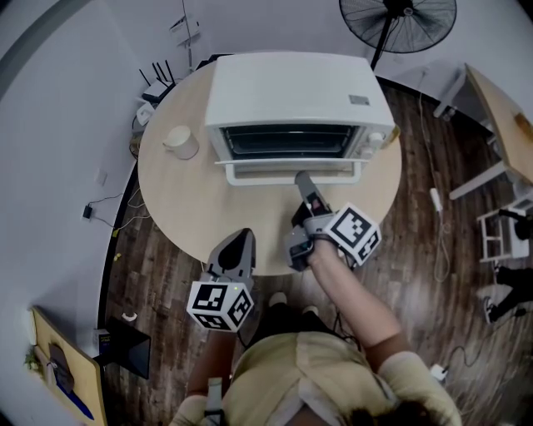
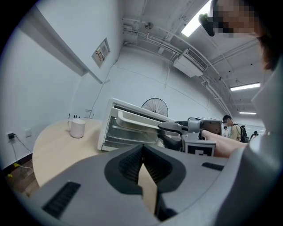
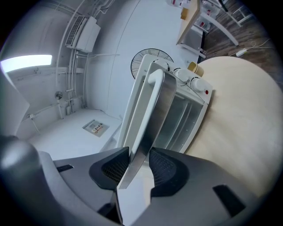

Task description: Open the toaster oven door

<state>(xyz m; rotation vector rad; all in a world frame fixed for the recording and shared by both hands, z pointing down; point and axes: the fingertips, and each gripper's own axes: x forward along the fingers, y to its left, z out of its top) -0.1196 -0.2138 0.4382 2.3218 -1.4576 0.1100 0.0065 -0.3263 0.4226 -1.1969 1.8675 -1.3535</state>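
A white toaster oven stands at the back of the round wooden table, its glass door swung partway down. My right gripper reaches level to the door's white handle bar. In the right gripper view the handle runs between the pads of that gripper, whose jaws stand wide and open with a gap on the right side. My left gripper hovers over the table's near edge with jaws shut and nothing in them.
A white mug sits left of the oven. A standing fan is behind the table, a router at its back left. Desks and chairs stand to the right on the wooden floor.
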